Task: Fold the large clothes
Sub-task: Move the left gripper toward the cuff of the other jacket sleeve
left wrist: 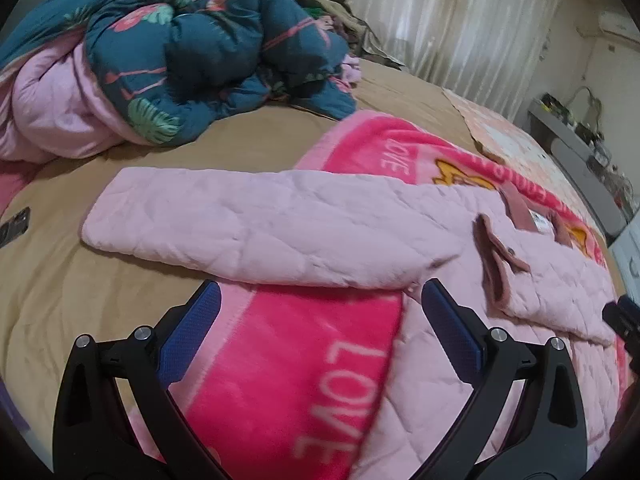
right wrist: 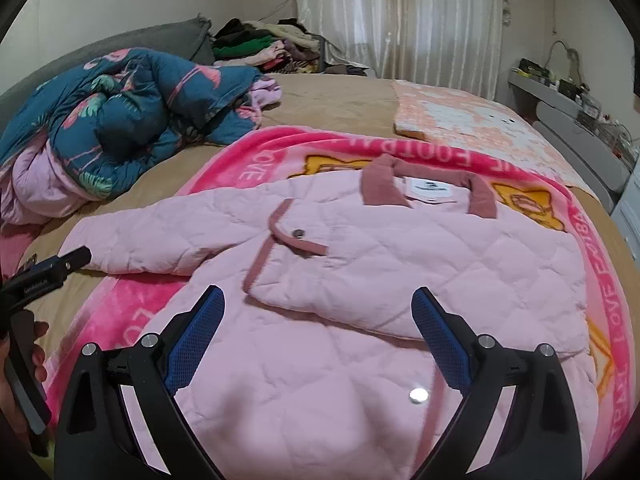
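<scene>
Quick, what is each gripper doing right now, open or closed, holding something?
Left gripper: open, holding nothing, above the pink quilted jacket.
Right gripper: open, holding nothing, above the same jacket.

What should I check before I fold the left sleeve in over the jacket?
1. Left gripper jaws open, nothing between them: ok.
2. Right gripper jaws open, empty: ok.
3. Pink quilted jacket lies flat on the pink blanket: ok.
4. Right side already folded over the front: ok.
5. Left sleeve stretched out, free of the quilt: ok.
6. Sleeve cuff within easy reach of the left gripper: cannot tell.
</scene>
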